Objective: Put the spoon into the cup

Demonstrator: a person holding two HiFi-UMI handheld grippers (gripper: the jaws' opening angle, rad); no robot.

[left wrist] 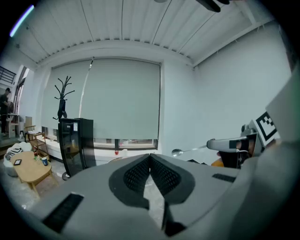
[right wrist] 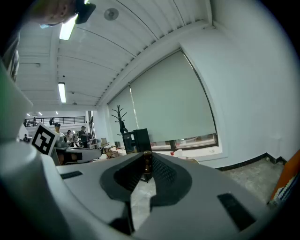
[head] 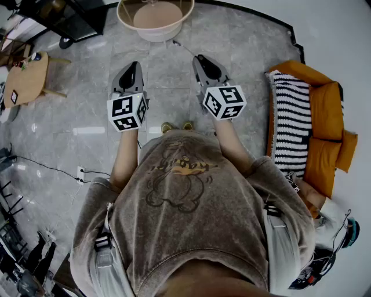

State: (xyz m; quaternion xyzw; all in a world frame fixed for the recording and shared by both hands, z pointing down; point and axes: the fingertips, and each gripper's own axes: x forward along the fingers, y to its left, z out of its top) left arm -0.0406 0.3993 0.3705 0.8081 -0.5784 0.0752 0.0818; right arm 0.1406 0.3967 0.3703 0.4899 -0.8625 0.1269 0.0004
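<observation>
Spoon (left wrist: 190,149) is pinched by its handle in my right gripper (head: 200,58), long axis pointing forward to the table (head: 155,36); my left gripper (head: 132,65) is closed and empty, and I see no cup.

Orange sofa (head: 327,116) bears a striped blanket (head: 290,125); wooden table (head: 26,78) well apart.

Ahead on the floor (head: 69,133) a round table (head: 155,17), a spoon (head: 184,49) in the fingers (right wrist: 166,176) of the right gripper (head: 200,58) just short of it, off left a small table (head: 26,78), along the right a sofa (head: 327,116) under a blanket (head: 291,125).
</observation>
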